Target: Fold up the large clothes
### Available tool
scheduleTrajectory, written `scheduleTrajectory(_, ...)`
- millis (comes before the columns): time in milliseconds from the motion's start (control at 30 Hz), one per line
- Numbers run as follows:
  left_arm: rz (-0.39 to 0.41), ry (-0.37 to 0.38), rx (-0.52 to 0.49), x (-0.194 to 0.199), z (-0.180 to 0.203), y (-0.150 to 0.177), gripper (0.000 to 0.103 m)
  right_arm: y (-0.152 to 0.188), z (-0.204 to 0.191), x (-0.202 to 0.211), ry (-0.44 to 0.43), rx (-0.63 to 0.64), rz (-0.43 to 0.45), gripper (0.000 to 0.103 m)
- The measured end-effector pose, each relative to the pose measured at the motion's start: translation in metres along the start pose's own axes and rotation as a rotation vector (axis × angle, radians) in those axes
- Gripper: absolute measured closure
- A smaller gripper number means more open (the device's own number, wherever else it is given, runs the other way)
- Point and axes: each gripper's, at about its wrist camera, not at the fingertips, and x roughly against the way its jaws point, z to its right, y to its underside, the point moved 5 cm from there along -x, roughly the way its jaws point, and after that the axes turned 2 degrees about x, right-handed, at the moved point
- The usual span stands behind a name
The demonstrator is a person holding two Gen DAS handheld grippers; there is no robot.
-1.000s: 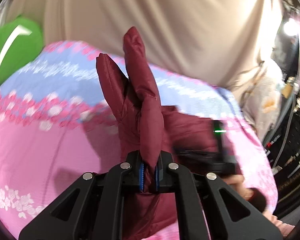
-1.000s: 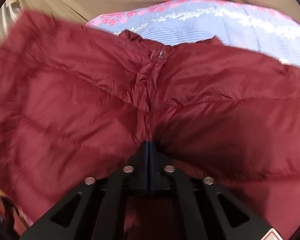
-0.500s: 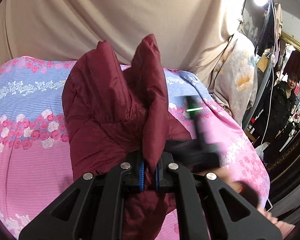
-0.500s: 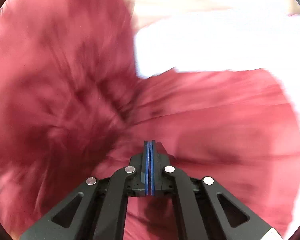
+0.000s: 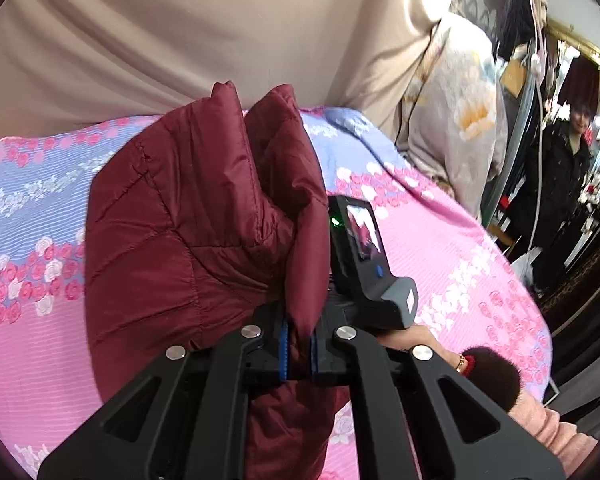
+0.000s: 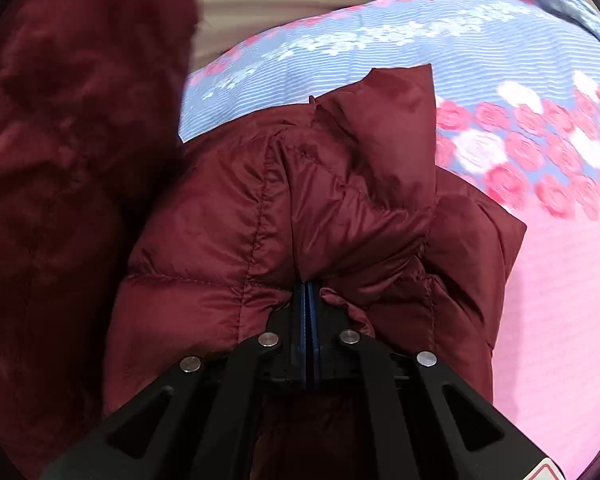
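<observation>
The left gripper [image 5: 297,354] pinches a fold of the dark red quilted jacket [image 5: 188,236] between its blue pads. The right gripper [image 6: 307,334] has its fingers pressed together on another fold of the jacket [image 6: 300,208]. The jacket hangs bunched above the flowered pink and blue bedsheet [image 5: 440,240]. Beyond the jacket, the sheet meets a beige curtain [image 5: 204,36]. To the right of the sheet stands a person in black [image 5: 560,184].

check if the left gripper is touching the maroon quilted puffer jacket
Touching. The left wrist view shows the left gripper with its fingers clamped on a fold of the maroon quilted puffer jacket.
</observation>
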Motion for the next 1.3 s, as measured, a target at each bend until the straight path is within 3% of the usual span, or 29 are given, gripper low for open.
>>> scheduleTrajectory(100,-0.055,-0.014,-0.021,-0.031,0.013,0.004,0.097,0.003,0.015,0.016,-0.048,-0.054,-0.005,0.098)
scheduleTrajectory(200,-0.120,-0.026,-0.036,-0.067,0.023,0.013,0.097,0.008,0.043,0.064,-0.053,-0.093,0.039,0.098)
scheduleTrajectory(400,-0.203,-0.067,-0.037,-0.128,0.033,0.030,0.095,0.048,0.082,0.149,0.039,-0.154,0.154,0.094)
scheduleTrajectory(467,-0.210,-0.068,-0.032,-0.132,0.035,0.032,0.087,0.063,0.084,0.164,0.030,-0.179,0.178,0.094)
scheduleTrajectory(500,-0.207,-0.046,-0.027,-0.127,0.037,0.031,0.081,0.066,0.081,0.168,0.020,-0.183,0.189,0.094)
scheduleTrajectory(567,-0.206,0.045,0.021,-0.105,0.037,0.027,0.060,0.078,0.073,0.181,0.015,-0.174,0.212,0.090)
scheduleTrajectory(600,-0.190,0.075,0.037,-0.091,0.038,0.025,0.058,0.075,0.061,0.184,0.013,-0.164,0.228,0.087)
scheduleTrajectory(667,-0.103,0.130,0.048,-0.042,0.031,0.018,0.041,0.079,0.047,0.200,-0.001,-0.136,0.267,0.065)
scheduleTrajectory(767,0.009,0.117,0.069,0.021,0.003,0.021,0.014,0.080,0.031,0.227,-0.047,-0.083,0.315,0.042)
scheduleTrajectory(867,0.034,0.043,0.099,0.059,-0.034,0.047,0.011,0.089,-0.004,0.227,-0.118,-0.017,0.322,0.033)
scheduleTrajectory(933,-0.022,-0.030,0.120,0.063,-0.055,0.079,0.011,0.096,-0.033,0.220,-0.137,0.037,0.300,0.031)
scheduleTrajectory(1033,-0.100,-0.078,0.133,0.055,-0.067,0.120,0.011,0.099,-0.054,0.196,-0.092,0.099,0.267,0.029)
scheduleTrajectory(1133,-0.129,-0.104,0.137,0.040,-0.072,0.136,0.011,0.099,-0.061,0.172,-0.039,0.105,0.227,0.032)
scheduleTrajectory(1200,-0.123,-0.140,0.111,0.029,-0.072,0.136,0.018,0.094,-0.058,0.161,0.022,0.097,0.226,0.069)
scheduleTrajectory(1233,-0.126,-0.167,0.093,0.023,-0.072,0.133,0.037,0.092,-0.057,0.161,0.027,0.089,0.225,0.089)
scheduleTrajectory(1300,-0.146,-0.212,0.077,0.016,-0.077,0.131,0.057,0.091,-0.047,0.171,-0.008,0.043,0.272,0.095)
